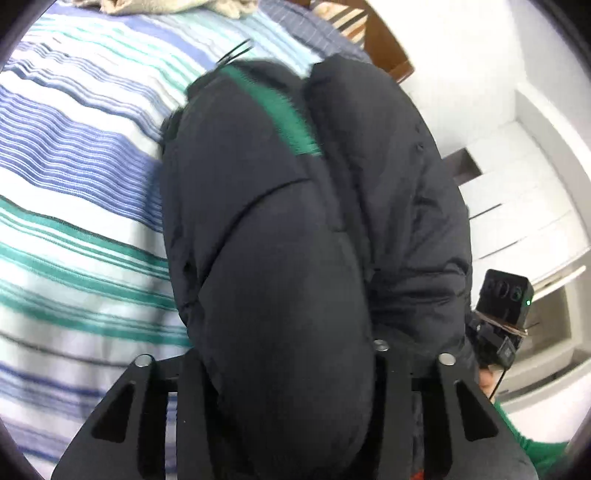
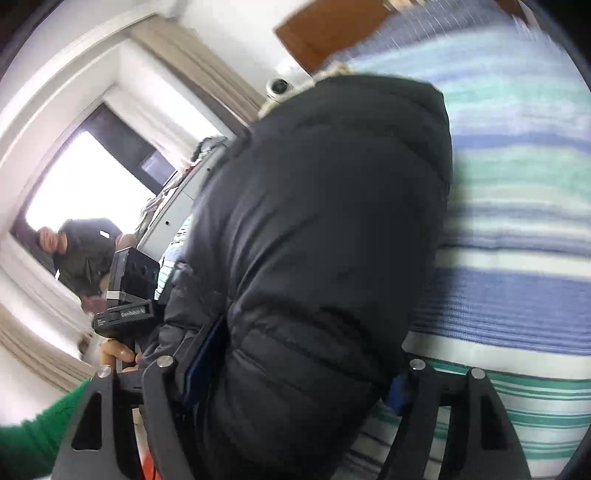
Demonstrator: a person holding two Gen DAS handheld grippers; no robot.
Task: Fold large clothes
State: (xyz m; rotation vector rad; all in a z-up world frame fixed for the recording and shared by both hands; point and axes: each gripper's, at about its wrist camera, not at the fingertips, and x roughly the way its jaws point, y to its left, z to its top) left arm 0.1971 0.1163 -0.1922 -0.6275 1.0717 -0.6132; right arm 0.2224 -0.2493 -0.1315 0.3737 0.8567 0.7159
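A dark navy puffer jacket (image 1: 295,229) with a green strip (image 1: 280,110) near its collar lies bunched on the striped bed and fills the middle of the left wrist view. My left gripper (image 1: 284,373) is shut on a thick fold of it, which bulges up between the two black fingers (image 1: 391,373). In the right wrist view the same jacket (image 2: 314,229) bulges between the fingers of my right gripper (image 2: 291,373), whose blue pads (image 2: 397,391) press into the padding. The two grippers sit side by side on the jacket's near edge; the fingertips are buried in fabric.
The bed cover (image 1: 74,192) has blue, green and white stripes and spreads left of the jacket. A beige cloth (image 1: 155,5) lies at its far end by a brown headboard (image 1: 388,44). White drawers (image 1: 524,206) stand beside the bed. A window (image 2: 85,192), a person (image 2: 81,251) and my green sleeve (image 2: 33,439) show.
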